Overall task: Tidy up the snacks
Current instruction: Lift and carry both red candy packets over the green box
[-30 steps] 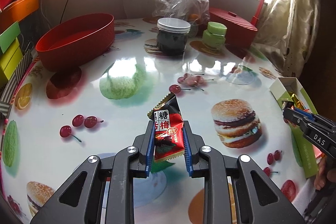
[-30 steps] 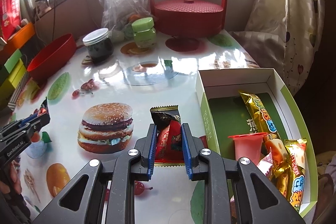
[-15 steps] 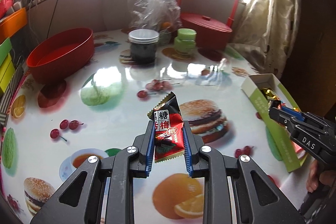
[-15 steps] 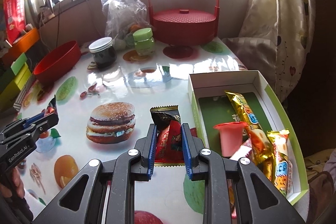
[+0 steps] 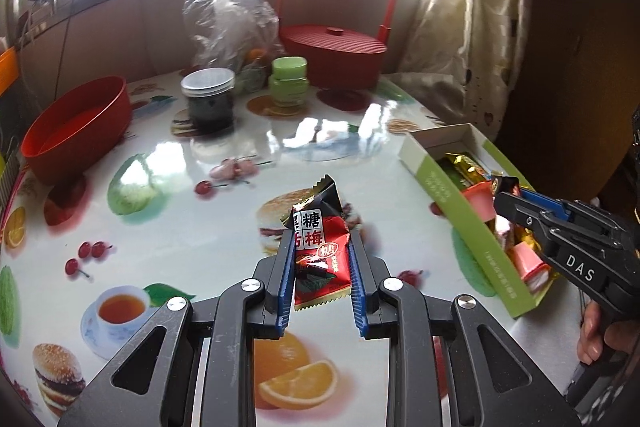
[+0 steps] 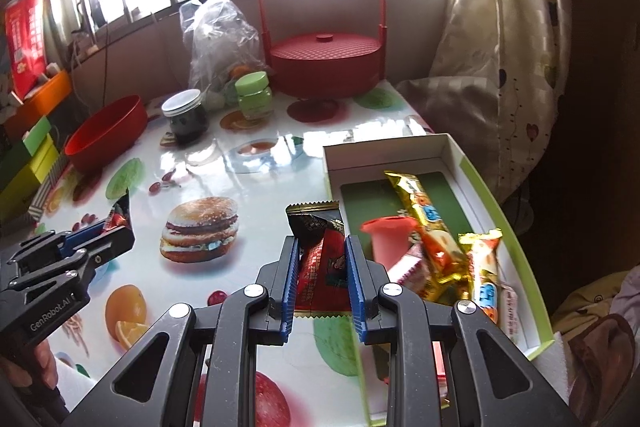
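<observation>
The table, covered in a glossy cloth printed with burgers, cherries and oranges, filled most of both views. At its far edge stood a red lidded basket with a tall handle, and just left of it a crumpled clear plastic bag. A red oval bowl sat near the table's left edge. Along the right side lay the open green-and-white box, holding a long gold snack bar, a pink jelly cup and at least 2 more wrappers heaped at its near end.

In front of the bag stood a dark jar with a pale lid and, just right of it, a small green jar.

The left gripper hung over the middle of the table, its blue pads pinched narrow on a red-and-black candy packet that stood upright between them, clear of the cloth. The right gripper was likewise clamped narrow on a second red-and-black candy packet, held above the table just beside the box's left wall, not over its inside. Each gripper showed at the edge of the other's view with a hand on its grip.
</observation>
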{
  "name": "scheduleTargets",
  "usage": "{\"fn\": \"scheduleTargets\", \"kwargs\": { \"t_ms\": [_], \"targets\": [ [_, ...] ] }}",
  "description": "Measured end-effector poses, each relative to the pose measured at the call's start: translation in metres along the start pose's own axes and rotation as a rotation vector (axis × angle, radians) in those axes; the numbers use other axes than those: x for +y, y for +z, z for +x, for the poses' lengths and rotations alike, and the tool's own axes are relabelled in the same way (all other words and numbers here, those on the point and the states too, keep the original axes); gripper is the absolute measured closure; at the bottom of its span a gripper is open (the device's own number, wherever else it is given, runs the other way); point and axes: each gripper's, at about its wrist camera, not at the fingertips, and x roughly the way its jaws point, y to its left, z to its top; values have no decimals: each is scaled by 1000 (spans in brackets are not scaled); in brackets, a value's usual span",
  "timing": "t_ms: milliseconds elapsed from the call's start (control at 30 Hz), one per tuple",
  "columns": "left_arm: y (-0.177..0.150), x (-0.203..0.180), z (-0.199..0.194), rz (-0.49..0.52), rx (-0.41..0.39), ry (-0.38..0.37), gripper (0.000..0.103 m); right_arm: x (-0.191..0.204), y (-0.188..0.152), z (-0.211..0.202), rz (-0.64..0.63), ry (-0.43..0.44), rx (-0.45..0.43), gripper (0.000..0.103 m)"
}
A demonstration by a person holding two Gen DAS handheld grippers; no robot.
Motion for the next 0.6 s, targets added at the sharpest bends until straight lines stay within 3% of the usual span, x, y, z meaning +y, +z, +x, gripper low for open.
{"fn": "scheduleTargets", "kwargs": {
  "t_ms": [600],
  "targets": [
    [19, -66, 18, 87, 16, -129, 78, -54, -12, -26, 82, -84, -17, 81]
  ]
}}
